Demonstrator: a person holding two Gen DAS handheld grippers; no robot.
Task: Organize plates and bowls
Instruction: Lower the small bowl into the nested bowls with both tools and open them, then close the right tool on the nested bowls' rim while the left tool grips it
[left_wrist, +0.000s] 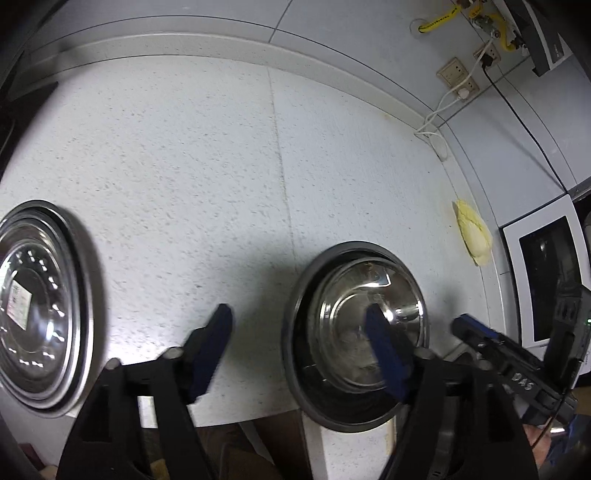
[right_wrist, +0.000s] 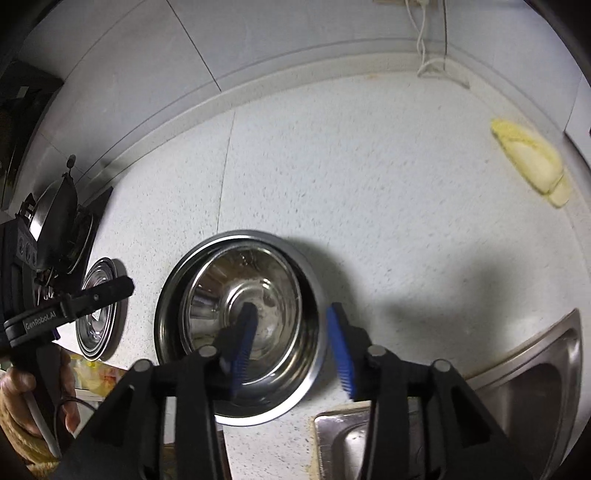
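Two steel bowls (right_wrist: 243, 325) sit nested on the countertop (right_wrist: 369, 206); the right gripper (right_wrist: 291, 347) straddles their rim unclamped, and the left gripper (left_wrist: 299, 350) gapes empty. Withdraw both straight upward.

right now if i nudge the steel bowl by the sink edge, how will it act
The steel bowl looks polished and smooth, so it would probably slide on the speckled counter rather than grip. It sits nested inside a wider metal dish, so a push likely shifts or rattles it within that. Being stiff thin steel, it should not flex, and seems light.
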